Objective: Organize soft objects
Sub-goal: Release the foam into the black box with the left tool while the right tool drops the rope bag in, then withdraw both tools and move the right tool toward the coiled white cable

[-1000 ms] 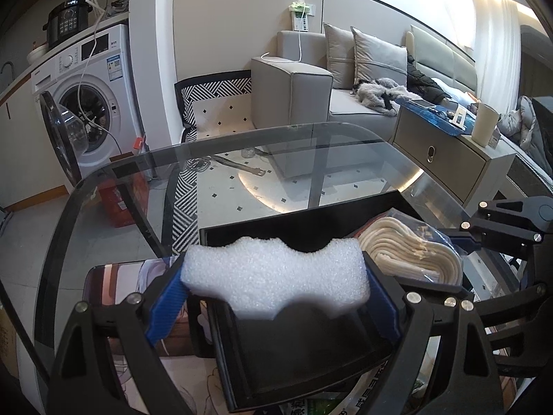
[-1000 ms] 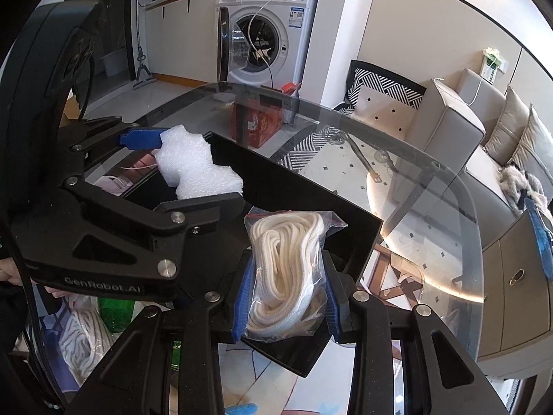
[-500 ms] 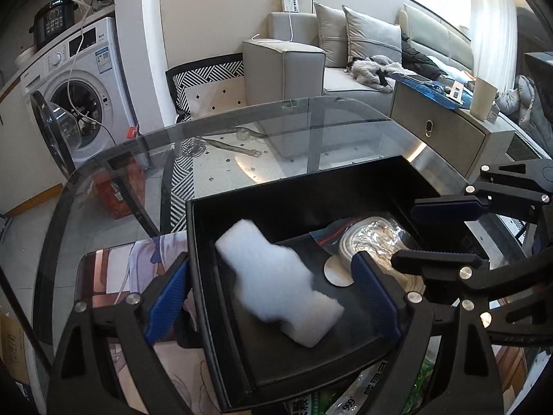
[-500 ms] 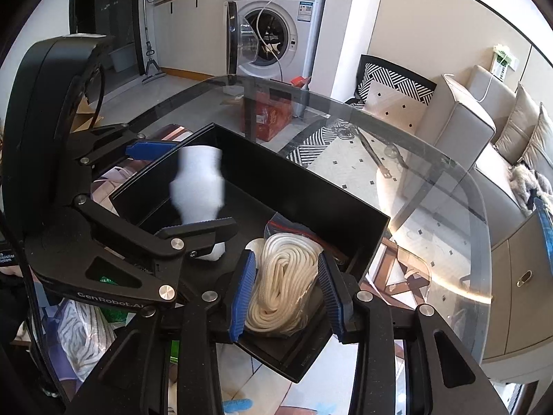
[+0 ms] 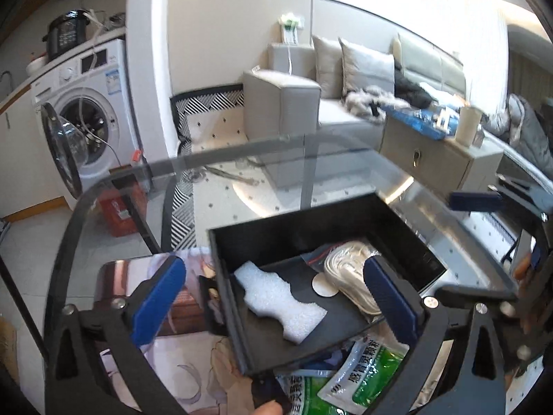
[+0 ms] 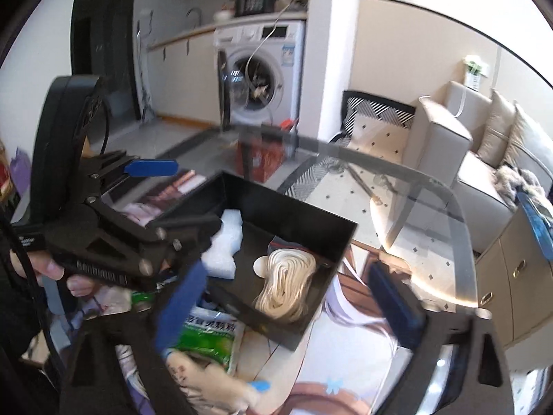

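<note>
White foam block (image 5: pixel 280 302) lies flat in the black tray (image 5: pixel 228 297) on my glass table (image 5: pixel 345 159), the bagged rope coil (image 6: pixel 288 288) beside it; a second ago both were clamped above the tray. My left gripper (image 5: pixel 273 297) and right gripper (image 6: pixel 293 297) have just been opening, fingers wide, nothing between them. Green packets (image 5: pixel 359 373) sit near the tray.
</note>
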Motion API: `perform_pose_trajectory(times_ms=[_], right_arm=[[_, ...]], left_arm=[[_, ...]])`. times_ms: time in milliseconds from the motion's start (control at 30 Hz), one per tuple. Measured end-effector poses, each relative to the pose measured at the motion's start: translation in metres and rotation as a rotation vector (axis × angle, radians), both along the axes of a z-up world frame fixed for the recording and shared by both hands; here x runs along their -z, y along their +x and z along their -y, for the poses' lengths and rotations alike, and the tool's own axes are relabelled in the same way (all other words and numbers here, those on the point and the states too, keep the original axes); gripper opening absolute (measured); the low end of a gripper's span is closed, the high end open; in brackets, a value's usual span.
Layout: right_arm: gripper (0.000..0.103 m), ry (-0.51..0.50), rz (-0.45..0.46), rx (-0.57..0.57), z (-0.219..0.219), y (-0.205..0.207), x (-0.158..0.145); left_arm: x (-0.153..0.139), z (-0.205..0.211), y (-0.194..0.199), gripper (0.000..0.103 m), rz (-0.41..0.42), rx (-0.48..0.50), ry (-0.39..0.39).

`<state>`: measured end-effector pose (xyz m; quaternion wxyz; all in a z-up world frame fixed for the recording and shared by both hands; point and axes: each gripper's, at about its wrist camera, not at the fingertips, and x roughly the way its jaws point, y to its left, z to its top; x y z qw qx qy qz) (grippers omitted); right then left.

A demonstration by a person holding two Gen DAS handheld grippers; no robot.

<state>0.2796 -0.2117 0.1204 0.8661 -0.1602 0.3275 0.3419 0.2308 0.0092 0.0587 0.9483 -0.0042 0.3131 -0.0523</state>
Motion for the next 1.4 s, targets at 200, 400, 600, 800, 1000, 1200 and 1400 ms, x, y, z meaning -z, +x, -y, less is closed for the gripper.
perform_pose_trajectory(times_ms=[200,400,600,800,1000,1200,1400], right_arm=[[0.103,0.069,0.016,0.076,0.03,-0.035,-0.01],[0.103,0.13,0.006,0.118,0.054,-0.072,-0.011],[0.103,0.134,-0.029,0.138,0.064,-0.096,0.004],[0.103,0.13,-0.065,0.146,0.068,-0.115,0.019],[0.103,0.131,-0.078,0.144,0.068,-0.121,0.026],[0.103,0.123,-0.103,0.141,0.063,-0.119,0.036],[0.103,0.113,-0.135,0.129,0.058,-0.115,0.048]], left_arm=[[-0.02,-0.015,-0.033,0.103,0.051,-0.057,-0.007],[-0.032,-0.024,-0.073,0.103,0.1,-0.101,-0.016],[-0.035,-0.024,-0.108,0.103,0.119,-0.116,-0.011],[-0.027,-0.016,-0.129,0.103,0.104,-0.114,0.003],[-0.016,-0.005,-0.141,0.103,0.093,-0.096,0.012],[-0.001,0.002,-0.145,0.103,0.066,-0.079,0.028],[0.015,0.009,-0.147,0.103,0.032,-0.063,0.027]])
